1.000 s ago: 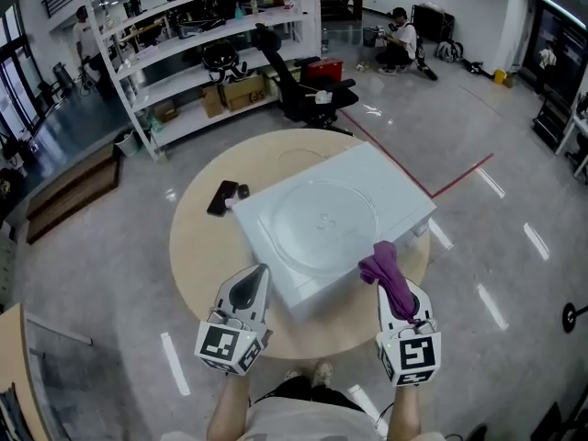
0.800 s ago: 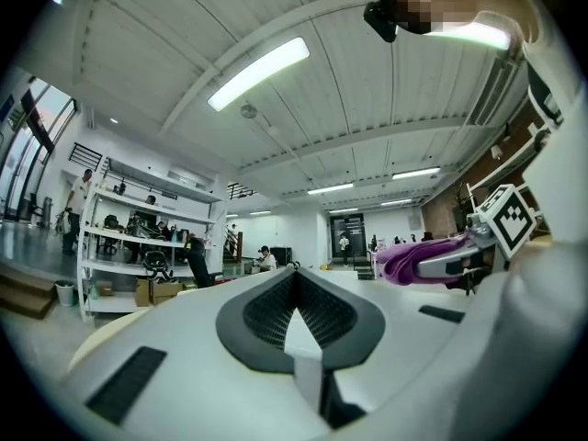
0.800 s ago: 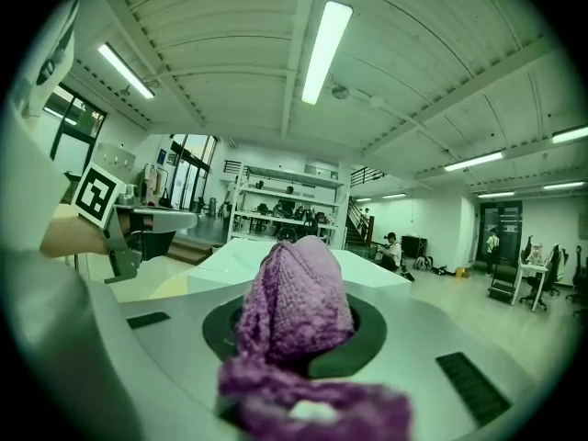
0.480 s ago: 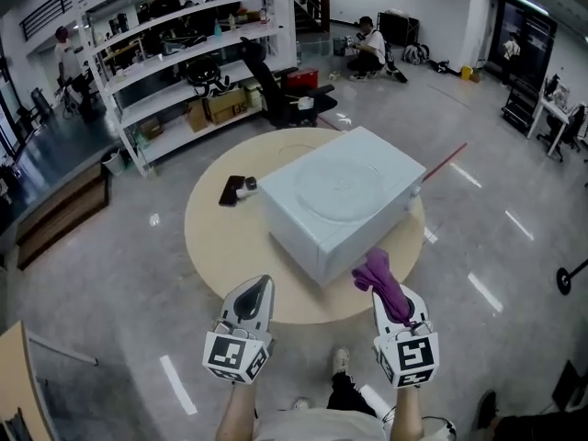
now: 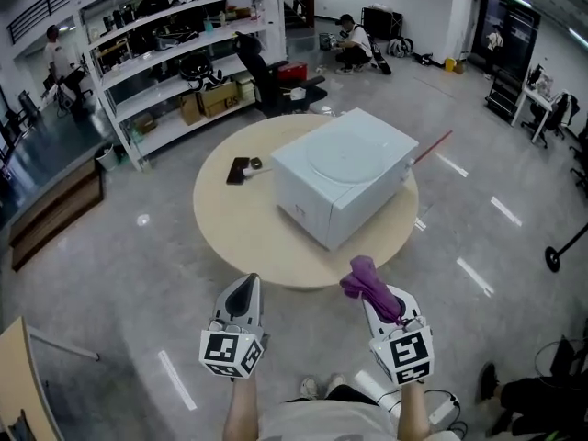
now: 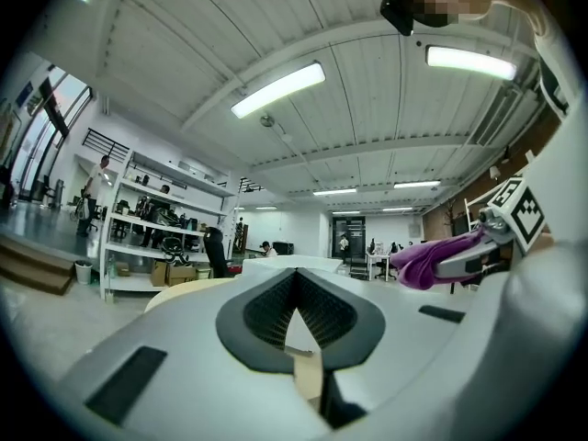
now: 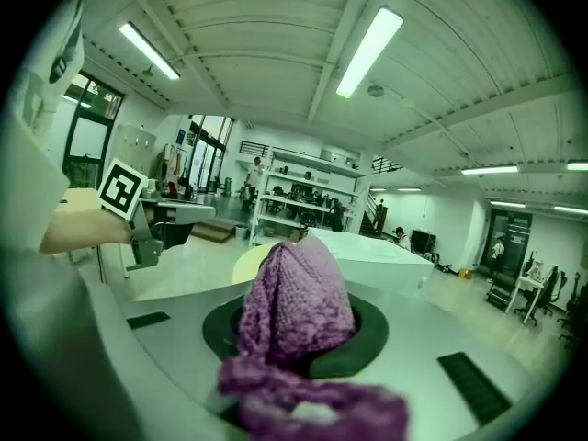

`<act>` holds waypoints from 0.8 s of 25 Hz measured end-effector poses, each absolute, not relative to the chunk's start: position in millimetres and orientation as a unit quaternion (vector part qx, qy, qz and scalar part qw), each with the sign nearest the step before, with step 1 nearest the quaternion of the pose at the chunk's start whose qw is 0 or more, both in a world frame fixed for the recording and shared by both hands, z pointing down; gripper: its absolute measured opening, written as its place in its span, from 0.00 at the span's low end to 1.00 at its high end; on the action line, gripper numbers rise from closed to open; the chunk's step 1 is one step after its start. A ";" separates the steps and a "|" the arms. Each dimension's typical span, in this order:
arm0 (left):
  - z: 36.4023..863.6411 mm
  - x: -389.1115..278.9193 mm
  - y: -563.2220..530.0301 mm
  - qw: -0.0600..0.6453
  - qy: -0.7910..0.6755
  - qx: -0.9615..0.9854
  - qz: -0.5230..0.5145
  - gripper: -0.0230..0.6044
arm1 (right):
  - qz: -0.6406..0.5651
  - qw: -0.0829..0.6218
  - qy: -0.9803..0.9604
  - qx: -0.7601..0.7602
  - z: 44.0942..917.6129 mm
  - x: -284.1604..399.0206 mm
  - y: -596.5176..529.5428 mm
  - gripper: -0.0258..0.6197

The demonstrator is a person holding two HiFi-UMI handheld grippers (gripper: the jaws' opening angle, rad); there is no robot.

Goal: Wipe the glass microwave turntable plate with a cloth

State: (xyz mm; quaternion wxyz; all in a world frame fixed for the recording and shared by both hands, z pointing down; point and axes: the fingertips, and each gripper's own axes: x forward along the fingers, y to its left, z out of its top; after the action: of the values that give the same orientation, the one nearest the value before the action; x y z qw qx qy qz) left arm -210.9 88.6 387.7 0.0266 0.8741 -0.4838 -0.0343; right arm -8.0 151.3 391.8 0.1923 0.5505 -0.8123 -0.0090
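The glass turntable plate point(image 5: 347, 159) lies flat on top of a white microwave point(image 5: 317, 200) on the round table point(image 5: 248, 232). Both grippers hang low in the head view, short of the table's near edge and over the floor. My left gripper point(image 5: 246, 286) is shut, its tips together with nothing between them point(image 6: 296, 288). My right gripper point(image 5: 372, 294) is shut on a purple knitted cloth point(image 5: 366, 278), which bulges out of the jaws point(image 7: 299, 301). In the right gripper view the microwave point(image 7: 367, 255) stands well ahead.
A black phone-like object point(image 5: 239, 170) lies on the table left of the microwave. White shelving point(image 5: 156, 53) and a black office chair point(image 5: 266, 72) stand behind the table. A person point(image 5: 352, 39) sits on the floor far back. Grey floor surrounds the table.
The table and microwave have dropped farther away as the view backed off. Both grippers now hover over the floor instead of the table edge; their grips are unchanged.
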 end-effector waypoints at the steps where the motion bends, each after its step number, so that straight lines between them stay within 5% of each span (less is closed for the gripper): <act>1: 389.8 -212.0 93.1 0.030 -0.484 0.874 -0.037 0.04 | -0.008 0.197 -0.816 0.543 392.8 -12.2 155.3 0.13; 20: 377.4 -163.4 231.5 -0.001 -0.463 0.886 -0.010 0.04 | 0.012 0.197 -0.819 0.539 412.7 3.0 293.4 0.13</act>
State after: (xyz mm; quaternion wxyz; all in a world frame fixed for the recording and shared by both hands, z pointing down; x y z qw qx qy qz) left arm -163.4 231.5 377.4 -0.0007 0.8864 -0.4629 -0.0097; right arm 3.0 293.4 412.7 0.1966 0.5394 -0.8187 0.0125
